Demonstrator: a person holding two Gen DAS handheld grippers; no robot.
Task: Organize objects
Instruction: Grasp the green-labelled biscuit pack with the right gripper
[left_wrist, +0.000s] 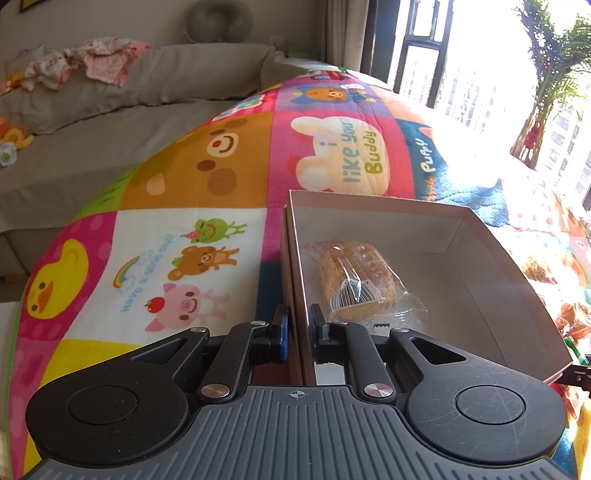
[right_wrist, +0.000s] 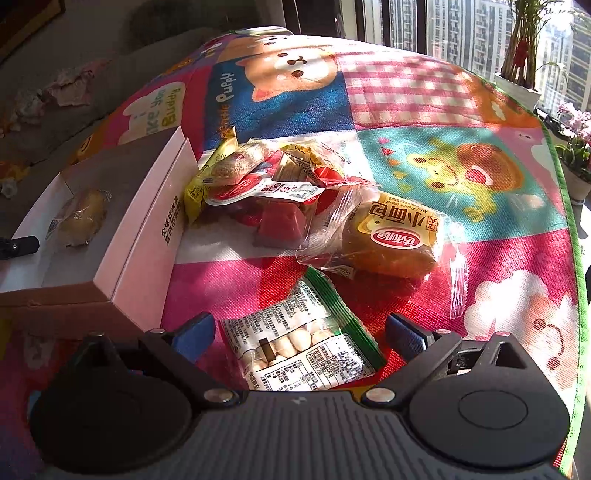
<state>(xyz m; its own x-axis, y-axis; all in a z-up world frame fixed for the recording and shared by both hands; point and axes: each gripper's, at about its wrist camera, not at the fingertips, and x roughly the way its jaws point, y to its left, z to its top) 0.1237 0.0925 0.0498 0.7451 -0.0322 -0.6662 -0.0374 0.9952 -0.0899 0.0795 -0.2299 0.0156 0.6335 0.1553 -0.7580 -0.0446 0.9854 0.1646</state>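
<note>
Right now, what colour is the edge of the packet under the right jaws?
Green edge on the packet, clearest in the right wrist view.

Hard daylight pours in from the window (left_wrist: 458, 55), so strong in the left wrist view that the panes and the plant (left_wrist: 550, 74) beside them bleach to white. That glare spills onto the play mat (left_wrist: 207, 162) just below the window, washing out its prints. Farther from the window, the sofa (left_wrist: 92, 122) sits dim and flat. In the right wrist view, sun stripes cross the mat (right_wrist: 406, 88) and glint off the snack wrappers (right_wrist: 369, 236), while the box (right_wrist: 147, 229) throws deep shade. Both views bulge at the edges; focus holds crisp.
</note>
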